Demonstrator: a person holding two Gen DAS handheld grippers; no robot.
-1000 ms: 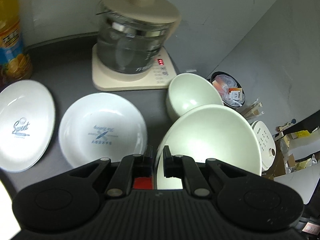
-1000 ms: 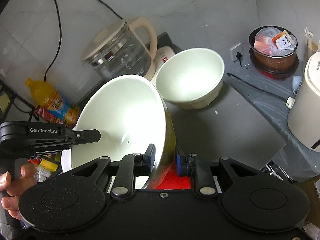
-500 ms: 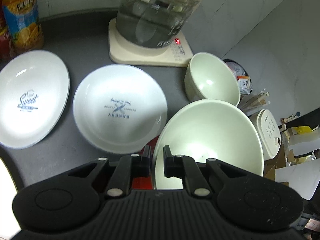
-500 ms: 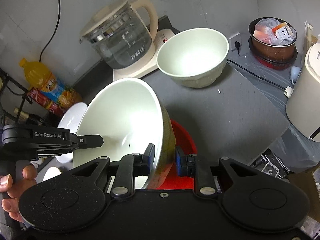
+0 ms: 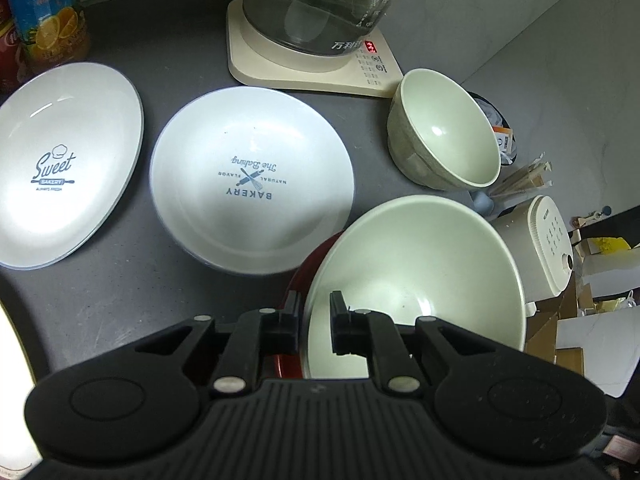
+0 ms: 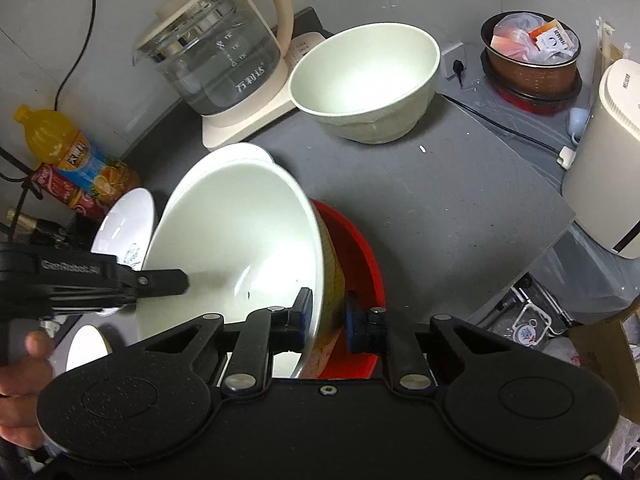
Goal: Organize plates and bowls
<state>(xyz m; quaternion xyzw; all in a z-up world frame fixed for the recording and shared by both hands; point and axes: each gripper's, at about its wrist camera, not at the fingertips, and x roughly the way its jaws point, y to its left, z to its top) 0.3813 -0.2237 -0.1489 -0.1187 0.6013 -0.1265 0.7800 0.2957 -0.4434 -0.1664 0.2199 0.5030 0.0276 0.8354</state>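
A large pale green bowl (image 5: 420, 280) is held by both grippers, tilted, above a red bowl (image 6: 356, 248) on the grey counter. My left gripper (image 5: 314, 312) is shut on its near rim. My right gripper (image 6: 326, 310) is shut on the opposite rim; the same bowl fills the middle of the right wrist view (image 6: 236, 248). A smaller pale green bowl (image 5: 444, 132) stands behind, also in the right wrist view (image 6: 364, 84). Two white plates lie to the left: "Bakery" (image 5: 252, 180) and "Sweet" (image 5: 60, 160).
A glass kettle (image 6: 216, 60) on a cream base (image 5: 312, 64) stands at the back. An orange juice bottle (image 5: 48, 12) is at the back left. The counter's right edge (image 6: 560, 220) drops to a white appliance (image 6: 608, 160) and a bin (image 6: 532, 56).
Both grippers have lowered with the large bowl, closer to the counter. The red bowl beneath has come into view under it. The plates and small bowl have not moved.
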